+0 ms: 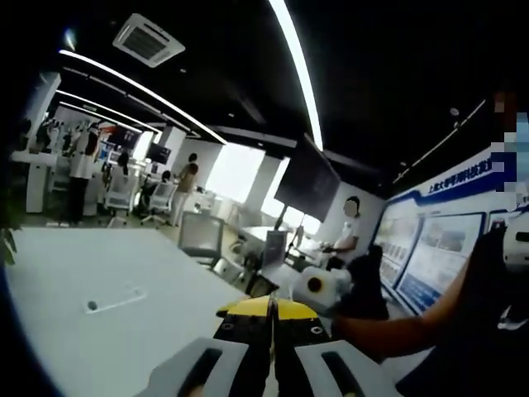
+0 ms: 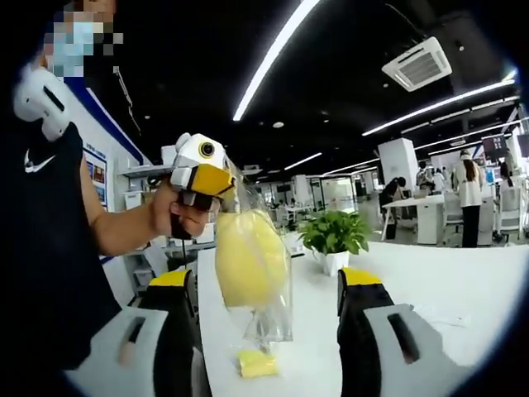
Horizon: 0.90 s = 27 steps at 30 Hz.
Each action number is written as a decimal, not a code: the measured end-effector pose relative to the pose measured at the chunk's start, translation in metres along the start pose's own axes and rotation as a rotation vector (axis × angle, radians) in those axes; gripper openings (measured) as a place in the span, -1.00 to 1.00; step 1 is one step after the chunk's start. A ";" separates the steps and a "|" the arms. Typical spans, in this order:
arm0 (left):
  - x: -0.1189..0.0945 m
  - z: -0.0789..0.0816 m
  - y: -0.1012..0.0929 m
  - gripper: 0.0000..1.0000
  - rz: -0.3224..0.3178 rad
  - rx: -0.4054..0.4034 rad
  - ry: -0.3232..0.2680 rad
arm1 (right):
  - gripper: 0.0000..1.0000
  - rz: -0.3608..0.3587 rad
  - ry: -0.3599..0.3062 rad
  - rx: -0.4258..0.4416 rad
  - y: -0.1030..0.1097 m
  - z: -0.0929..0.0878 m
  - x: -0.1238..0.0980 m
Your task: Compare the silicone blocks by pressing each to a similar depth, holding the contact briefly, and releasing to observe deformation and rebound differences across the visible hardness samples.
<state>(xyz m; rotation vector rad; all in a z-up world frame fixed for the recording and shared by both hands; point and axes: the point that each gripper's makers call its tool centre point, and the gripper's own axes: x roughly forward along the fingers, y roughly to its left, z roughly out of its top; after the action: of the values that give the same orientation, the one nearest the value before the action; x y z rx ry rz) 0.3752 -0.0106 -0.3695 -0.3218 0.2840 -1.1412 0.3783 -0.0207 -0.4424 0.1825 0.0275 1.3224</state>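
Note:
A clear plastic bag (image 2: 263, 310) holding a rounded yellow silicone block (image 2: 250, 258) hangs over the white table (image 2: 430, 281). My left gripper (image 2: 201, 197), held by a person's hand, pinches the bag's top corner. In the left gripper view its yellow-tipped jaws (image 1: 270, 308) are closed together. My right gripper (image 2: 266, 285) stands open, one jaw on each side of the hanging bag, and whether either jaw touches it cannot be told. A small yellow block (image 2: 257, 362) lies on the table under the bag. The right gripper (image 1: 318, 287) and the arm holding it appear in the left gripper view.
A potted green plant (image 2: 333, 234) stands on the table behind the bag. The white tabletop (image 1: 99, 281) carries a small flat mark (image 1: 116, 299). Office chairs (image 1: 201, 236), desks and several people fill the room behind. A person's torso (image 2: 41, 248) is close on the left.

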 end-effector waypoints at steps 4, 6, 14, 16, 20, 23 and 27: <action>-0.002 0.002 -0.003 -1.00 -0.007 -0.008 -0.010 | 0.10 0.043 -0.004 0.019 0.008 0.001 0.006; -0.002 0.002 -0.003 -1.00 -0.010 -0.012 -0.011 | 0.02 0.072 -0.009 0.043 0.014 0.002 0.007; -0.006 0.003 -0.006 -1.00 -0.016 -0.022 -0.021 | -0.25 0.115 -0.019 0.060 0.022 0.005 0.010; -0.006 0.004 -0.007 -1.00 -0.021 -0.025 -0.023 | -0.28 0.124 -0.024 0.065 0.023 0.006 0.011; -0.007 0.006 -0.009 -1.00 -0.024 -0.026 -0.028 | -0.31 0.131 -0.025 0.075 0.025 0.009 0.011; -0.007 0.007 -0.010 -1.00 -0.027 -0.036 -0.034 | -0.36 0.122 -0.026 0.069 0.023 0.010 0.012; -0.009 0.009 -0.010 -1.00 -0.028 -0.038 -0.040 | -0.45 0.125 -0.031 0.077 0.025 0.013 0.012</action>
<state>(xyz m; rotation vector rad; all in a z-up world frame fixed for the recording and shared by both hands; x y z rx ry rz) 0.3663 -0.0057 -0.3570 -0.3826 0.2671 -1.1565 0.3592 -0.0052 -0.4252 0.2738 0.0410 1.4442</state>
